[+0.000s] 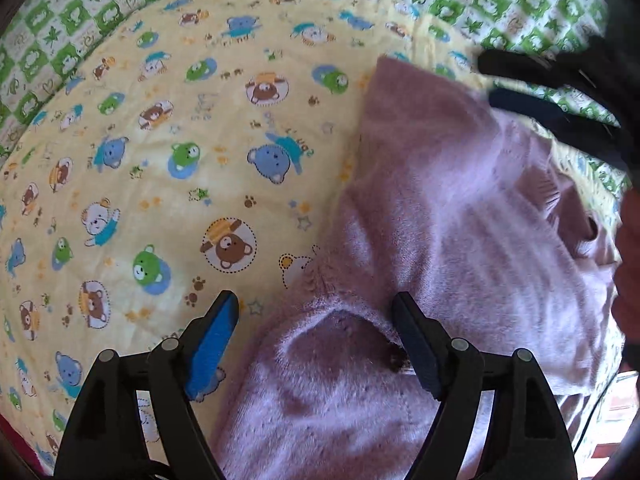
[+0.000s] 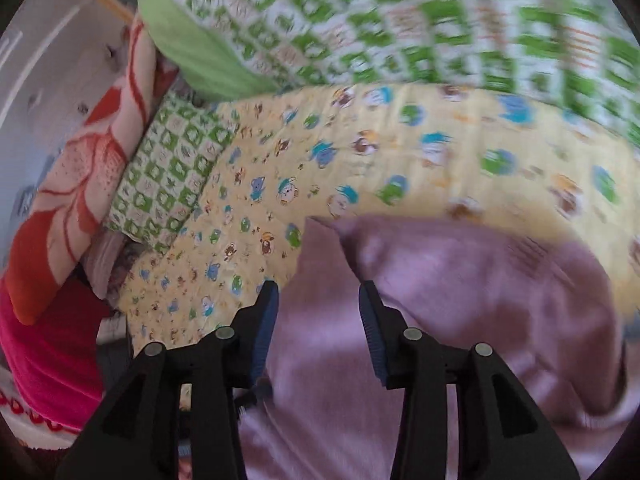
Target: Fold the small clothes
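A small fuzzy lilac garment (image 1: 460,216) lies on a yellow bear-print blanket (image 1: 180,160). My left gripper (image 1: 316,308) is open above the garment's near edge, its fingers either side of a fold, holding nothing. My right gripper shows in the left wrist view at the upper right (image 1: 516,84), open, its fingers just past the garment's far corner. In the right wrist view, which is blurred, the right gripper (image 2: 318,292) is open over the lilac garment (image 2: 460,300), empty.
A green-and-white checked quilt (image 1: 72,28) borders the blanket at the back and left. In the right wrist view a checked pillow (image 2: 168,168), a red-and-cream blanket (image 2: 80,168) and a pink cloth (image 2: 48,352) lie to the left.
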`<state>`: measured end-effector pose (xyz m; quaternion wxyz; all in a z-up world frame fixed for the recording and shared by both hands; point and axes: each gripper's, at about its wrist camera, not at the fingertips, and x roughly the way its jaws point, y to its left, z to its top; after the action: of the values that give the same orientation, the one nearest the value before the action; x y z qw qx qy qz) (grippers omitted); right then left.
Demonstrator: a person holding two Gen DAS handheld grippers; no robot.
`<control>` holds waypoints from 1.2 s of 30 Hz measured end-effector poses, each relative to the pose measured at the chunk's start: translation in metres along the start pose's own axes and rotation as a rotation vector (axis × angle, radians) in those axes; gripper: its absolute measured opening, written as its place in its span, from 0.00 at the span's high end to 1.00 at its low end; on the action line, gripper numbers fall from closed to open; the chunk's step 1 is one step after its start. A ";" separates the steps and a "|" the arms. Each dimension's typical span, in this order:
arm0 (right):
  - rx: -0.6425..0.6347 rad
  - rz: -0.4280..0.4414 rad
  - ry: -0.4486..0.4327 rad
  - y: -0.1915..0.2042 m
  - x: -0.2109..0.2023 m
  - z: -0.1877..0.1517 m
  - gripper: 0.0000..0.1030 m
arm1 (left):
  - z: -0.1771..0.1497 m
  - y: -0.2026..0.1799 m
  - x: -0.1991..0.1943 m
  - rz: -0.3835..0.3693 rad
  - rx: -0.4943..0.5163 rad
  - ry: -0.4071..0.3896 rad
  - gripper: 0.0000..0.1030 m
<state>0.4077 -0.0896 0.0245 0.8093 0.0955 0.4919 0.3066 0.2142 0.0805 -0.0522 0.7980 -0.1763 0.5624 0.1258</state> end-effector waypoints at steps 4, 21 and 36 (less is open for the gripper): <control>-0.034 -0.029 0.088 0.002 0.048 0.015 0.58 | -0.002 0.004 0.008 -0.010 -0.009 0.004 0.21; 0.043 0.052 -0.039 -0.028 -0.004 -0.002 0.69 | 0.016 -0.013 -0.021 -0.034 0.146 -0.053 0.20; 0.152 -0.209 0.007 -0.223 -0.173 -0.069 0.52 | 0.148 -0.152 0.016 -0.123 0.670 -0.035 0.19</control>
<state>0.3818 -0.3791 0.0164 0.8256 0.1039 0.5237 0.1826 0.4064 0.0049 -0.0010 0.8270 0.0644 0.5472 -0.1112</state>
